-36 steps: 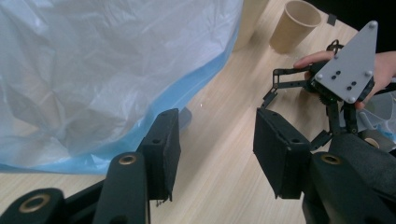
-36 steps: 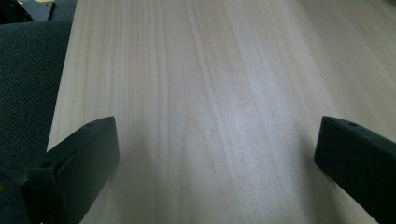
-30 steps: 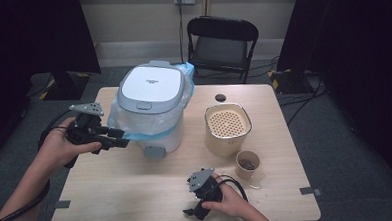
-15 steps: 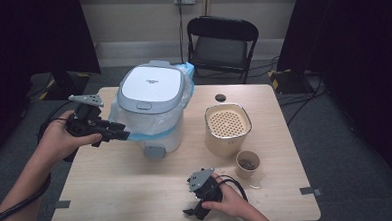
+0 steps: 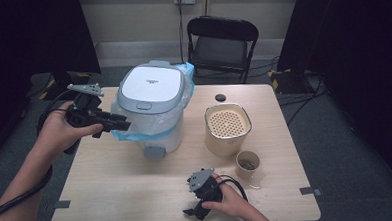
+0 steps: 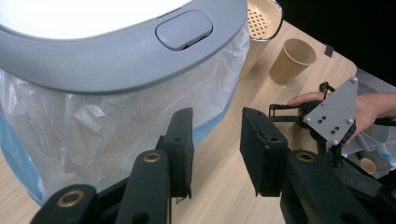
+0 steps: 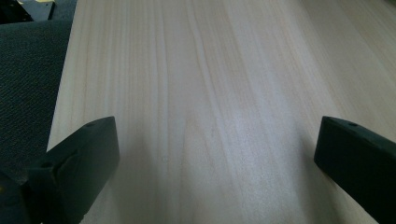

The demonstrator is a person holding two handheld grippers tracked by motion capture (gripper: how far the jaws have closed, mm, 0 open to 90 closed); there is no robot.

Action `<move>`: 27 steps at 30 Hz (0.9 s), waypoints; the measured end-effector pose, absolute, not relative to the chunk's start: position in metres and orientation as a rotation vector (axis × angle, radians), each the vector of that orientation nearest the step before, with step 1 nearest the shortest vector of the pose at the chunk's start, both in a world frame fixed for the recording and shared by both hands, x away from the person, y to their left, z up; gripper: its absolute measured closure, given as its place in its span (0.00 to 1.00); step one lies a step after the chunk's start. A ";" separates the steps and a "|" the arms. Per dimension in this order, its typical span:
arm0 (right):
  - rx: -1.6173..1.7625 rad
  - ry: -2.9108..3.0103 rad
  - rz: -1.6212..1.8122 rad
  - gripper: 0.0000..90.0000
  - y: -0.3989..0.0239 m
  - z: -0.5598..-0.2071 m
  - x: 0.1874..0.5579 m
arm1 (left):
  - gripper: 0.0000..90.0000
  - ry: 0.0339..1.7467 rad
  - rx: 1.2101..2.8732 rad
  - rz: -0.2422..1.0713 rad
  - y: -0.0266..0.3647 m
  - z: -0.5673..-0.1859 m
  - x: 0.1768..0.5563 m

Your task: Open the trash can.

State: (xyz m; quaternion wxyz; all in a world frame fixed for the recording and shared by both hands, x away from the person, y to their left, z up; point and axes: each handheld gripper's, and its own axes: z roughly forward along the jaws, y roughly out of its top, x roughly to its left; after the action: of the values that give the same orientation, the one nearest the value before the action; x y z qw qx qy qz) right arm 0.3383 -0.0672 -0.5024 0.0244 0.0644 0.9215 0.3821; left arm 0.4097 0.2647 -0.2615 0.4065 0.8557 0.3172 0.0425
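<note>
The white bin [image 5: 153, 110] stands at the table's [image 5: 112, 194] far left, its grey lid shut over a clear liner [image 6: 116, 130] with a blue edge. The left gripper [image 5: 118, 126] hovers at the bin's side; its jaws have just been closing, still apart, and the liner seems to lie just past them, not pinched. The right gripper [image 5: 193, 210] rests at the table's near edge, jaws spread wide over bare wood.

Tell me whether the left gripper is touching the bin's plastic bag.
Apart. In the left gripper view, the left gripper holds nothing; table wood shows between its jaws, beside the plastic bag.
</note>
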 end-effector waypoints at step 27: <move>0.199 2.850 1.182 0.00 -0.067 -0.502 0.338 | 0.82 0.833 2.167 0.164 0.251 -0.238 0.433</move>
State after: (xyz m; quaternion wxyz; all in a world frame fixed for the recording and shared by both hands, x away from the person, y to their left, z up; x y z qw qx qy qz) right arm 0.3383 -0.0672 -0.5024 0.0246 0.0644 0.9215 0.3822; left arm 0.4329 0.2508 -0.2383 0.3958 0.8550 0.3288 0.0648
